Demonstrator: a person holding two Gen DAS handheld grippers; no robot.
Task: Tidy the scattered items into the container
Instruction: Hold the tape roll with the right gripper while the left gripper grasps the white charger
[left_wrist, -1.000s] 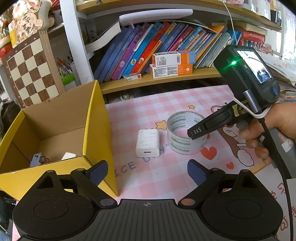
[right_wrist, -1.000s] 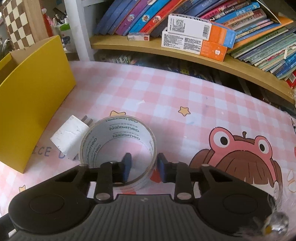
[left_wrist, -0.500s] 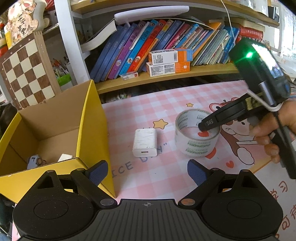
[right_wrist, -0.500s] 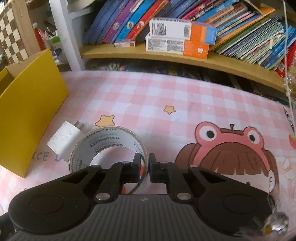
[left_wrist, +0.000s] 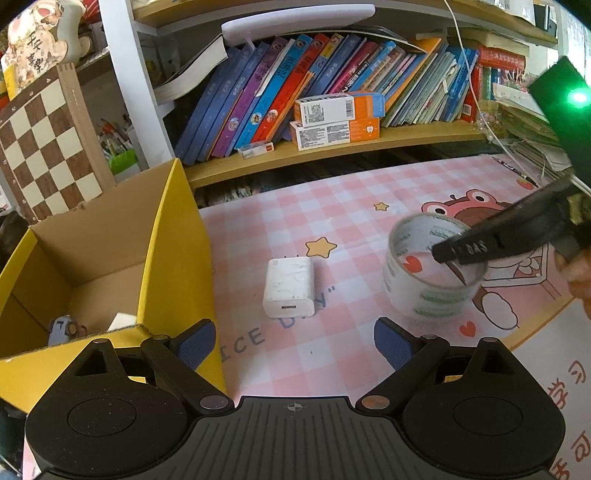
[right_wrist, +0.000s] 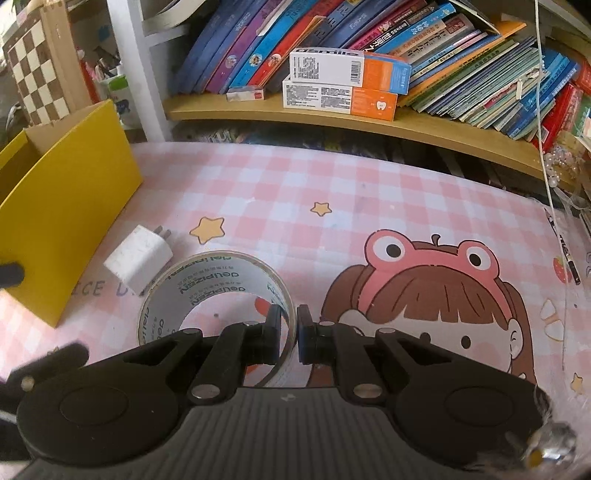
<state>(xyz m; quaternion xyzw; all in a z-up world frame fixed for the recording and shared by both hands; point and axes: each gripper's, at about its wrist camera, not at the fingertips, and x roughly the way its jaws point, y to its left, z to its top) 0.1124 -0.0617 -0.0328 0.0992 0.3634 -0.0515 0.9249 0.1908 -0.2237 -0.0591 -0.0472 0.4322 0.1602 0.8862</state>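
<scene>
Two grippers are in play over the pink checked tabletop (right_wrist: 369, 192). The right gripper (right_wrist: 287, 334) has its fingers pinched tight on the wall of the tape roll (right_wrist: 210, 280), one finger inside the ring and one outside, at the side of the roll nearest the camera. In the left wrist view the roll (left_wrist: 432, 291) sits to the right of the white charger (left_wrist: 290, 286), apart from it, with the right gripper's black fingers (left_wrist: 467, 249) reaching over its rim. The left gripper (left_wrist: 293, 341) hangs above the tabletop with its blue-padded fingers spread wide and nothing between them; the charger lies just ahead of that gap. The yellow cardboard box (left_wrist: 177, 236) stands open at the left, two small items resting on its floor.
</scene>
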